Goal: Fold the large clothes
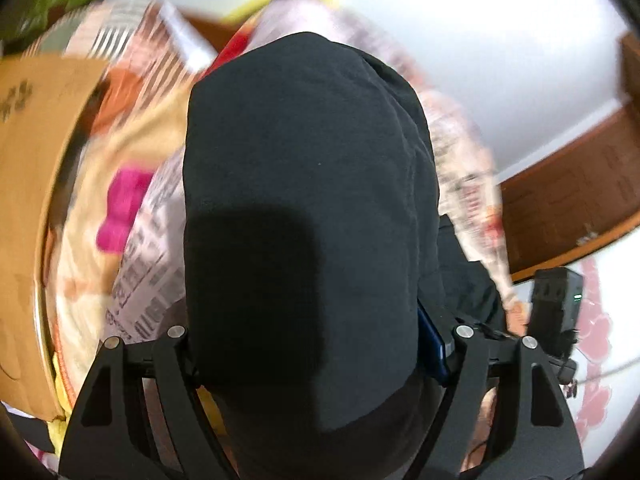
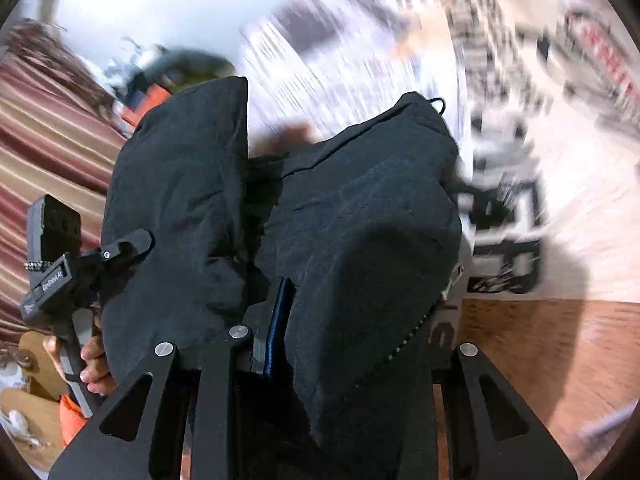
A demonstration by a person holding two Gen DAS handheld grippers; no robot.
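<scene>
Left wrist view shows the left gripper (image 1: 312,344) with its jaws spread wide around a thick bundle of the black garment (image 1: 308,184), the blue pad of one finger (image 1: 434,344) pressed into the cloth's side. The bundle bulges forward from the jaws and fills the middle of the picture. Behind it lies a blurred patterned bedspread (image 1: 156,216) with a pink patch, a cardboard box (image 1: 32,184) at its left edge and a wooden bed frame (image 1: 576,196) at its right.

From the right wrist, the right gripper (image 2: 352,344) has its jaws narrowed on a fold of the same black garment (image 2: 360,220). At the left, a hand (image 2: 94,364) grips the other tool's handle. Beyond, the bedspread (image 2: 540,152) is streaked with blur.
</scene>
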